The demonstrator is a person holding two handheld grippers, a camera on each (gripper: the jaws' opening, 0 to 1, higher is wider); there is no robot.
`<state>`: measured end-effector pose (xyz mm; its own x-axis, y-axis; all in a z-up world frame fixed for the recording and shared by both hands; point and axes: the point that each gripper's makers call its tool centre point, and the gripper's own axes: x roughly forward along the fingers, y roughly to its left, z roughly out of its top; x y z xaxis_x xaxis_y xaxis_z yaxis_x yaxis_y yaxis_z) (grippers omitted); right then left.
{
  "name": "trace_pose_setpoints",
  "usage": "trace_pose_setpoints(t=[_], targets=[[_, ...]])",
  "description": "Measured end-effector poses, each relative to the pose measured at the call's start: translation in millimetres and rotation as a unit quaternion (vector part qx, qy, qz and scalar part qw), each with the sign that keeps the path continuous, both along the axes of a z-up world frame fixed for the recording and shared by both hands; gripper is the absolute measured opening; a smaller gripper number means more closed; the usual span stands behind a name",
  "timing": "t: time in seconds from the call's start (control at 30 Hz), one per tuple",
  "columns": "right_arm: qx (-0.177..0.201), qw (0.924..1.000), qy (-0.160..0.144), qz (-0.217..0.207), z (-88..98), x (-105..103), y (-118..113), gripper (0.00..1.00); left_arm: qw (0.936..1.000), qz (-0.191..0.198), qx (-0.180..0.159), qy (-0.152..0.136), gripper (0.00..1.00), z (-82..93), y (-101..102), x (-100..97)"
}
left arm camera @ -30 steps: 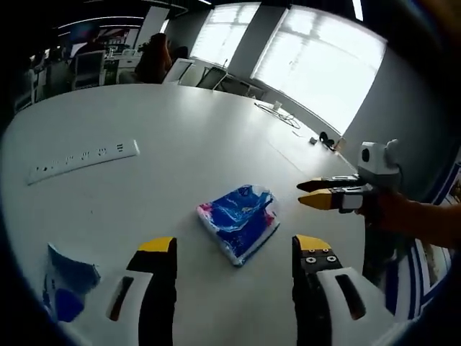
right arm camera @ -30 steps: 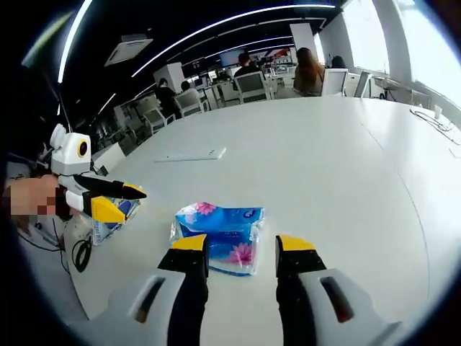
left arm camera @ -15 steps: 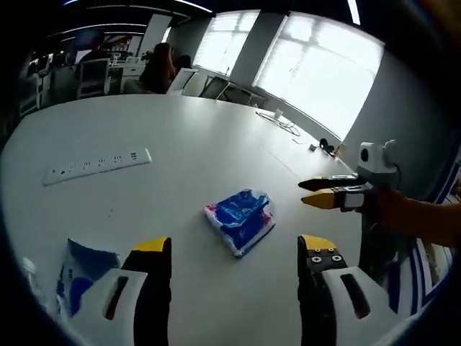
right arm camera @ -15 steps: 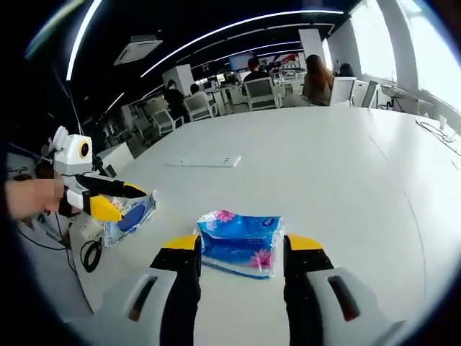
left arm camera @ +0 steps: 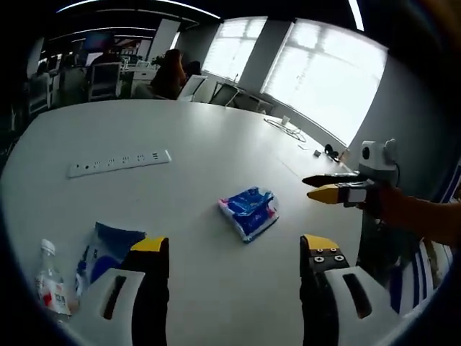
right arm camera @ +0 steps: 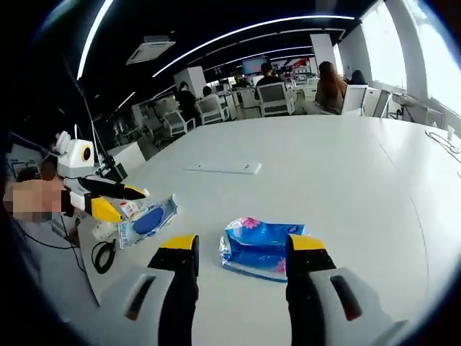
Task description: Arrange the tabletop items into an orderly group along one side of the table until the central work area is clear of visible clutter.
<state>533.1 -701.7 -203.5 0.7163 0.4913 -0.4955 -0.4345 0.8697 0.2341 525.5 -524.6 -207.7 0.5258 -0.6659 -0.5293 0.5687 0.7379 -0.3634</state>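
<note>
Tissue pack [left arm camera: 249,211] lies on the white worktop [left arm camera: 202,144], well apart from the power strip [left arm camera: 119,163]. Left claw [left arm camera: 230,249] and right claw [right arm camera: 234,249] both gape empty, near the pack.

Tissue packs: one blue floral pack [left arm camera: 249,212] is seen lying near the middle of the table, also counted in the right gripper view [right arm camera: 261,246].
Blue-and-white pouches: one [left arm camera: 106,254] is seen on the near left, also counted in the right gripper view [right arm camera: 147,221].
Bottles: one small clear bottle [left arm camera: 51,285] with a white cap is seen at the near left edge.
Power strips: one white strip [left arm camera: 119,163] is seen farther off on the left.
Tables: one white table [left arm camera: 209,158] is counted.
Cables: one dark coil [right arm camera: 103,256] is seen at the table's left edge in the right gripper view.
</note>
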Motion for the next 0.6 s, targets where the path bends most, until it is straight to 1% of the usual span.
trace_pose_setpoints(t=[0.07, 0.2, 0.43, 0.6], targets=[[0.000, 1.0000, -0.001, 0.006, 1.7, -1, 6, 0.47, 1.0000, 0.005, 0.003, 0.000, 0.75, 0.5, 7, -3.1], [-0.002, 0.9998, -0.004, 0.019, 5.5, -2, 19, 0.47, 0.9998, 0.019, 0.000, -0.004, 0.76, 7.3, 23, -8.6], [-0.008, 0.9989, -0.008, 0.046, 12.1, -3, 49, 0.46, 0.9986, 0.051, 0.001, -0.013, 0.76, 19.5, 63, -23.9], [-0.009, 0.9976, -0.012, 0.068, 16.8, -2, 71, 0.47, 0.9971, 0.074, 0.000, -0.013, 0.76, 22.6, 90, -32.8]])
